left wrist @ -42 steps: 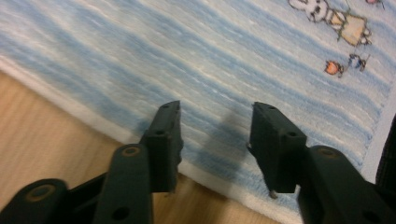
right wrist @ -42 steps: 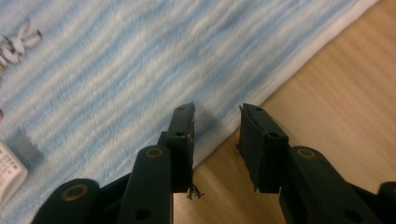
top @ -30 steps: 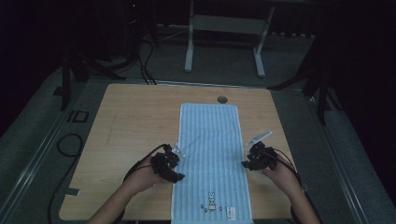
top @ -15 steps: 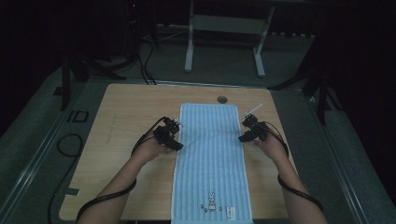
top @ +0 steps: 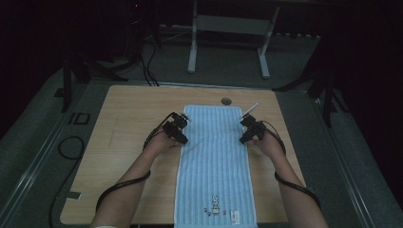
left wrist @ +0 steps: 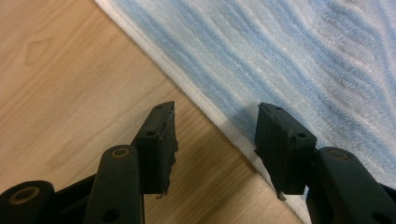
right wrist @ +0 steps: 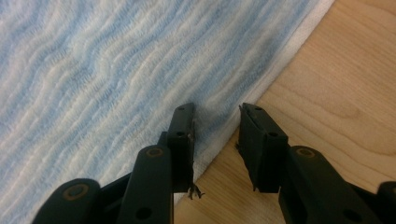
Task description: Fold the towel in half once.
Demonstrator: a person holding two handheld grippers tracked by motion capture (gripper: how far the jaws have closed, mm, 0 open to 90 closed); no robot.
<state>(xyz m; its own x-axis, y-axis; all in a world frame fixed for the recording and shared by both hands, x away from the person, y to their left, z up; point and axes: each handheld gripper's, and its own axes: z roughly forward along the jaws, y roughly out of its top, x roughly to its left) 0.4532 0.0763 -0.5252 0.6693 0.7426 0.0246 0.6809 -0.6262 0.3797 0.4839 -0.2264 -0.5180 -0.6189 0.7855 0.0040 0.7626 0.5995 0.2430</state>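
A blue striped towel lies flat and lengthwise down the middle of a wooden table. Its near end reaches the table's front edge and carries a small embroidered rabbit with a label beside it. The person's two forearms come in from the bottom of the high view, one on each side of the towel.

Farther up, the left gripper sits at the towel's left edge, not far from the far corner. In the left gripper view its jaws stand apart, one over bare wood and one over the white hem, so the edge runs between them. The jaws have just been closing, but the pads do not press the cloth.

Opposite, the right gripper sits at the towel's right edge at about the same depth. In the right gripper view its jaws also straddle the hem, one above the blue weave, the other above the wood. They have just been closing too, with a narrower gap left than on the other side. Whether the tips already touch the cloth is hard to tell from this angle.

Beyond the towel's far end, a small dark round hole sits in the tabletop, and behind the table stands a pale metal frame on the dim floor.
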